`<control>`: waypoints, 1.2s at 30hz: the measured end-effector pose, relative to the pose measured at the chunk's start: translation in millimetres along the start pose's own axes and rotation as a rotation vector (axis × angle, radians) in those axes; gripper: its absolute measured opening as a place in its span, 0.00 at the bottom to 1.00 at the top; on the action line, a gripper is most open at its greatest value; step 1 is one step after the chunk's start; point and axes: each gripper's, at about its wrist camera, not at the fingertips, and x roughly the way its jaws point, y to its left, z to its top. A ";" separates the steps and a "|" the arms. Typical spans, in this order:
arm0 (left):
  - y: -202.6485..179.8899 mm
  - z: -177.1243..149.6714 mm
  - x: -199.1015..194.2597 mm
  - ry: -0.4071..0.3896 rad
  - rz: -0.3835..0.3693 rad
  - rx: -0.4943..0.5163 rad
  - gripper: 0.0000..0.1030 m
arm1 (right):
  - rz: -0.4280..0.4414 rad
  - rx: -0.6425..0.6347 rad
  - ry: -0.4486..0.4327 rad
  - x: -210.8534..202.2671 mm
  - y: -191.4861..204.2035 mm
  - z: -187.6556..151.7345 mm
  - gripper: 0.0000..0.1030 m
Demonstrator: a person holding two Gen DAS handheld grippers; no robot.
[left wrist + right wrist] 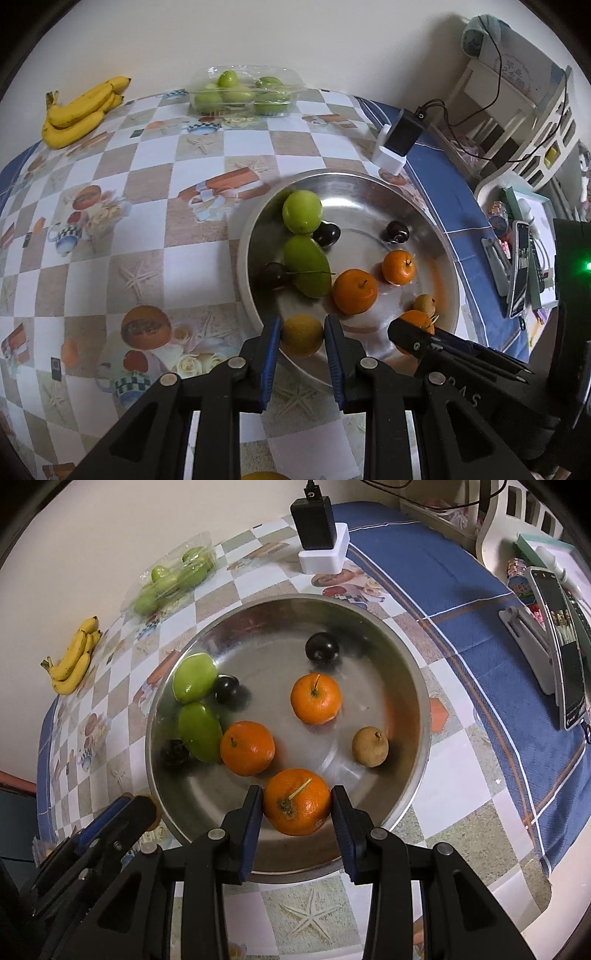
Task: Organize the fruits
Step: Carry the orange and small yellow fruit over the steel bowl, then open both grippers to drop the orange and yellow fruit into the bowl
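Fruits lay mostly inside the steel bowl (pixel 413 672) on the checked tablecloth (pixel 155 184), so the gathering looked well advanced. The right gripper (pixel 297 805) had its blue pads pressed against an orange (pixel 297 801) at the bowl's near rim, just over the metal. The left gripper (pixel 301 334) pinched a yellowish fruit (pixel 301 334) in the same way at the bowl's near left edge. Whether either fruit was arriving or leaving could not be told.

Counted from the right wrist view, the bowl held three oranges — the gripped one and two resting free (pixel 247 747) (pixel 315 698) — two green fruits (pixel 194 677) (pixel 199 731) touching each other, three dark plums (pixel 321 648) (pixel 226 687) (pixel 173 751), and one small brown fruit (pixel 370 746) near the right wall. The yellowish fruit made a tenth piece.

What seemed left, as a judgement: one bunch of bananas (pixel 79 110) by the wall, about four fingers, and a clear plastic tray (pixel 243 90) of green fruits, at least five visible through the plastic. Both sat well apart from the bowl at the table's far edge.
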 end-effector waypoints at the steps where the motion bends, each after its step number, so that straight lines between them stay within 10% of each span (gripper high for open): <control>1: -0.3 0.3 1.2 -0.003 0.002 0.006 0.26 | -0.001 -0.002 0.001 0.0 0.4 -0.1 0.38; 36: 9.7 3.3 3.5 0.017 -0.024 -0.057 0.27 | -0.031 0.000 -0.001 0.4 1.7 2.3 0.40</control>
